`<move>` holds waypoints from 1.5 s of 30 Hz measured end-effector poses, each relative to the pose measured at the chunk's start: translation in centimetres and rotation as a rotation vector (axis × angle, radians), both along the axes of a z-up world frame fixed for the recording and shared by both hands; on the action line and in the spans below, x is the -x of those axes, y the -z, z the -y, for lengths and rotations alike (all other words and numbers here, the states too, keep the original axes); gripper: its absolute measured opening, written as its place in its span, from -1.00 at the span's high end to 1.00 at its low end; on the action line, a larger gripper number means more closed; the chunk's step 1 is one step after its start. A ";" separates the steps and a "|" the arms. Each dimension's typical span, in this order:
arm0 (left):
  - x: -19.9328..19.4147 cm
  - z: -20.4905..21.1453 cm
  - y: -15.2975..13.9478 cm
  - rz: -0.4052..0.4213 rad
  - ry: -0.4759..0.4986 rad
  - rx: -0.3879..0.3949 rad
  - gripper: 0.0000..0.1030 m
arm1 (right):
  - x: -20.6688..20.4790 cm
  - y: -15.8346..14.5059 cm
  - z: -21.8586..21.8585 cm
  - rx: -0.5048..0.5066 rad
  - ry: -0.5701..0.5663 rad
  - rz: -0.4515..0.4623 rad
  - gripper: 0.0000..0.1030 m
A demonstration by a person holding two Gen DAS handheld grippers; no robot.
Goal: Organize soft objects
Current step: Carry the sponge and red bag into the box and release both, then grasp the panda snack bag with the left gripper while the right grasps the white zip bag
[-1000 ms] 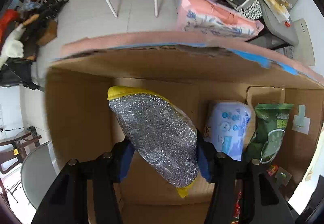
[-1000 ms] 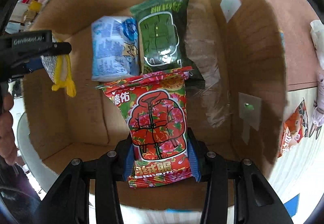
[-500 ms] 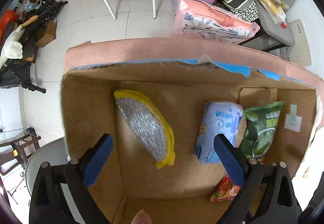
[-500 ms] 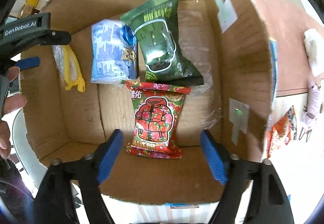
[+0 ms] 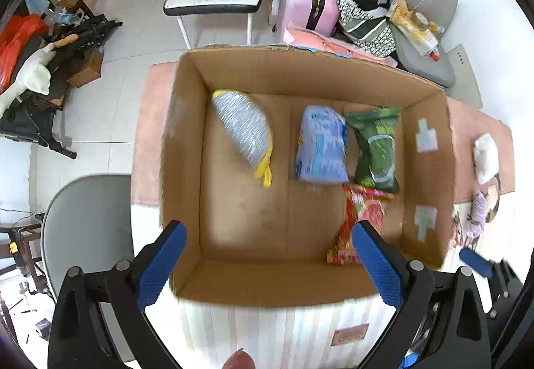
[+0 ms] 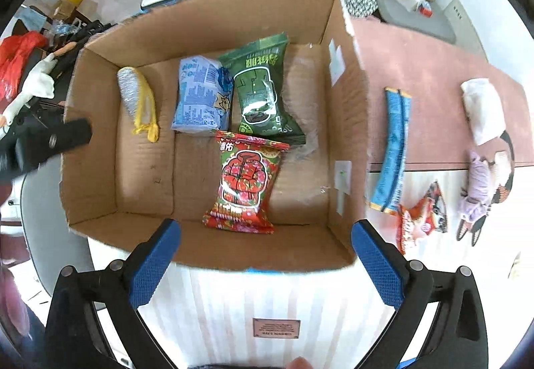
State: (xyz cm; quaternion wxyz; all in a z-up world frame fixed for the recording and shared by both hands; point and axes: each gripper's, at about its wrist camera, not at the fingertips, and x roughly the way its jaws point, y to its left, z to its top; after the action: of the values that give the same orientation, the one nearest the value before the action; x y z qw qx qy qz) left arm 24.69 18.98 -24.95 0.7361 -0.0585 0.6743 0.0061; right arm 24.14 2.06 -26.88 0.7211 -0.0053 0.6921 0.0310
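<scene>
Both grippers are now sitting back above the near rim of the cardboard box [image 5: 187, 148], higher than half a second ago, with the silver-and-yellow scrubber pouch [image 5: 245, 133] and the red packet [image 6: 245, 182] lying released on the box floor. Scrubber pouch is resting in the upper left of the floor in the left view, apart from the pale blue packet [image 5: 320, 143], which is lying just beside the green packet [image 5: 377, 148] toward the upper right. Red packet is lying below the green one, its top edge touching or overlapping it. Left gripper [image 5: 267, 265] is holding its blue pads spread wide, gripping nothing; right gripper [image 6: 267, 262] is likewise spread wide and holding nothing. Outside the box, at the right of the right view, a long blue packet [image 6: 393, 148], a white pouch [image 6: 482, 108] and a red-orange packet [image 6: 420, 219] are lying on the table surface [image 6: 434, 75].
</scene>
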 end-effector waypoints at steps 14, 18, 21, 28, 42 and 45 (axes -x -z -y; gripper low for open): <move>8.8 1.9 -8.3 0.158 -0.002 -0.061 -0.97 | 6.5 -8.5 1.3 -0.078 -0.043 0.165 -1.00; 9.7 3.1 -9.9 0.182 -0.002 -0.054 -0.97 | 7.3 -10.5 2.2 -0.124 -0.046 0.187 -1.00; 9.7 4.7 -11.2 0.209 0.001 -0.058 -0.97 | 7.4 -12.1 4.2 -0.133 -0.022 0.242 -1.00; 6.6 13.9 -12.0 0.254 0.104 -0.059 -0.97 | 5.5 -12.7 14.4 -0.085 0.102 0.253 -1.00; -7.3 35.3 2.3 -0.068 0.358 -0.062 -0.96 | -4.0 -3.4 38.1 0.005 0.268 0.045 -1.00; -8.7 37.9 5.2 -0.099 0.365 -0.104 -0.96 | -7.3 -0.4 40.1 0.003 0.233 0.010 -1.00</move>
State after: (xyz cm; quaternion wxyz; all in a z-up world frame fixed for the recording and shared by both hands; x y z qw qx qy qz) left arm 33.34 -18.87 -30.10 0.6930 0.1030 0.7079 -0.0898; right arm 31.44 -38.05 -26.44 0.7233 0.0740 0.6844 -0.0540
